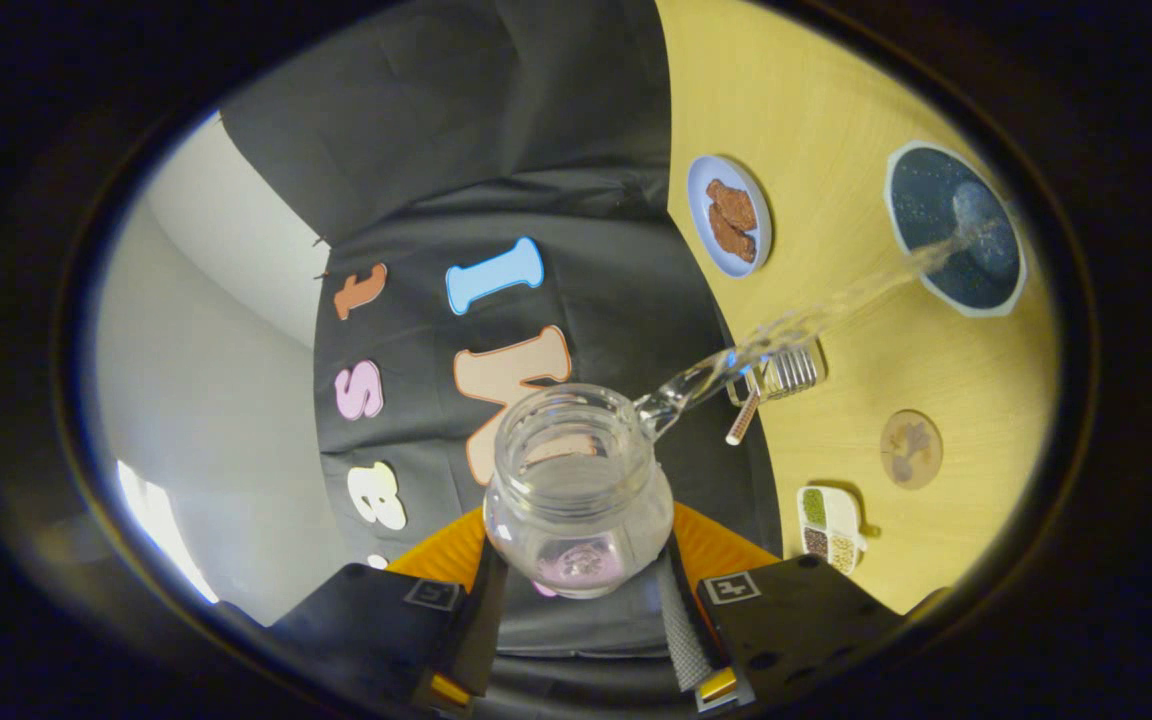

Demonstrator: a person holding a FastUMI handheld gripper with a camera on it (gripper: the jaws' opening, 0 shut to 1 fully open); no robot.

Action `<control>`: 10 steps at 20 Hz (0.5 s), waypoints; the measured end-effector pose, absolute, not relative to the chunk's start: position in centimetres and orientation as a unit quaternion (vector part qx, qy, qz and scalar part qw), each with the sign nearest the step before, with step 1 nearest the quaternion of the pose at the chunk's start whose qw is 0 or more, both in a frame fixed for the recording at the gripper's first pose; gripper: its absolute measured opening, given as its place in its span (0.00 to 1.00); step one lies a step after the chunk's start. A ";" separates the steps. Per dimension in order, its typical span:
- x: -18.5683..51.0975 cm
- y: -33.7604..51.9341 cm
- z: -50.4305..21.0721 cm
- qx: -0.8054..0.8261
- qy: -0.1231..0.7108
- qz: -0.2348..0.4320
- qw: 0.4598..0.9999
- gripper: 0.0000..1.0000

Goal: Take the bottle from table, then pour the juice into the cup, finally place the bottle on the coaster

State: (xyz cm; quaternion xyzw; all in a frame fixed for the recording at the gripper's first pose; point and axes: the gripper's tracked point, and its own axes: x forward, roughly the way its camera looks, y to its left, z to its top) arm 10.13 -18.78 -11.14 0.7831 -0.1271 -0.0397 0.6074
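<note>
My gripper is shut on a clear glass bottle, one finger pressing on each side of its body. The bottle is tipped over, its open mouth facing the camera, and the whole view is rolled so the yellow table stands on its side. A clear stream of liquid leaves the bottle's lip and arcs across into the dark cup with a white rim, where it splashes. A round cork coaster lies on the table, between the cup and the fingers.
A pale blue plate with brown food pieces lies on the table near the cloth wall. A small ribbed glass with a striped straw lies under the stream. A white divided dish of grains sits close to the fingers.
</note>
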 end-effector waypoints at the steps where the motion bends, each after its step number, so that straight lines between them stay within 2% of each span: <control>1: 10.2 -18.8 -11.1 0.785 -0.129 -0.040 0.605 0.72; 10: 10.9 -19.0 -11.3 0.794 -0.133 -0.045 0.591 0.72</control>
